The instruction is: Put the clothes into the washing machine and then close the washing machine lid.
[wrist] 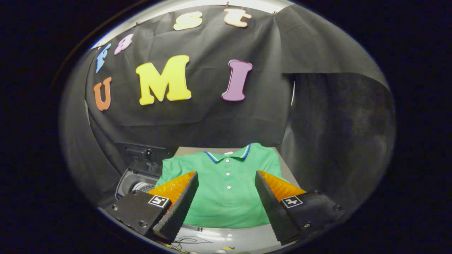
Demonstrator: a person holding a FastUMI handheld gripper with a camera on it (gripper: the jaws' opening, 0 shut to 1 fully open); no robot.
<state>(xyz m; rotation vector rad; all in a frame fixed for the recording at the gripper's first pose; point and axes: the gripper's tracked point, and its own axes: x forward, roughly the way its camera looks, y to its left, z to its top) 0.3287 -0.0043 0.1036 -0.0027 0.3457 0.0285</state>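
— One garment is seen: a green short-sleeved polo shirt (226, 187) with a blue-and-white striped collar and white buttons. Where is it laid?

— It is spread flat, front up, on a pale grey table (243, 238), with the collar turned toward the table's far edge and the hem toward the near edge. The far edge of the table is met by the black cloth wall (212, 120).

— And how is the hand-held gripper (226, 180) held?

— Its two fingers are spread wide apart, with nothing clasped between them. They are held above the shirt's near half (whether the cloth is touched cannot be told), and the button placket is seen in the gap between them.

— Where is the washing machine (136, 176) found?

— It is seen off the table's left edge, beyond the left finger (180, 201). A dark, raised lid (141, 157) is made out behind a round, light-rimmed opening, and a metal drum is glimpsed inside. The shirt's sleeve on that side is seen just beside the opening.

— Is anything else noted on the table?

— A thin dark cable (187, 240) is seen at the near edge, below the hem.
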